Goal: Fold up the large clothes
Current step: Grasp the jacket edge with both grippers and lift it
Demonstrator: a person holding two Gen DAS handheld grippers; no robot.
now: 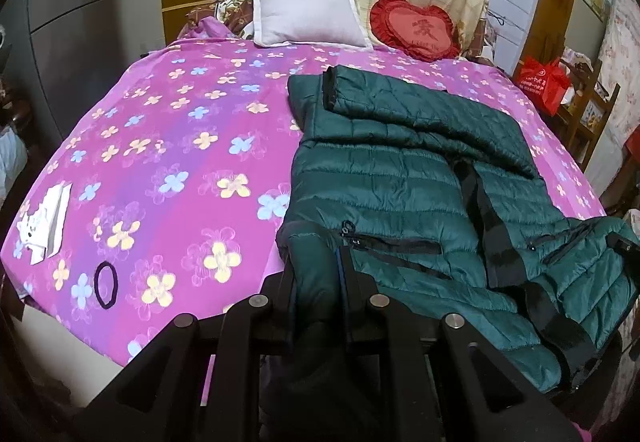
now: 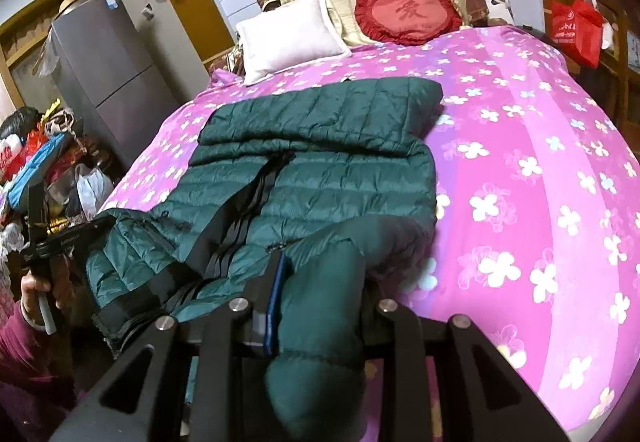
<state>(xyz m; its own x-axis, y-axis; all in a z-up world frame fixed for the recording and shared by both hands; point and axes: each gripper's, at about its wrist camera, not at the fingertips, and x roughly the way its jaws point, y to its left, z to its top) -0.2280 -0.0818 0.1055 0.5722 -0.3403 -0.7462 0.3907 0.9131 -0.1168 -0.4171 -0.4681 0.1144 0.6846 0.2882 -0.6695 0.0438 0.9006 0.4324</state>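
Now | jacket point(image 1: 400, 177): green quilted, puffy | left gripper point(image 1: 316, 274), right gripper point(image 2: 320, 282): fingers pinching its hem | bedspread point(image 1: 180, 145): floral

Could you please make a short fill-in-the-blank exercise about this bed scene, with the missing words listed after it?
1. Both grippers are shut on the hem of the dark green quilted ____.
2. The red cushion by the headboard has the shape of a ____.
3. On the pink bedspread, the printed pattern shows ____.
4. The plain pillow beside the red cushion is ____ in colour.

Missing words: jacket; heart; flowers; white
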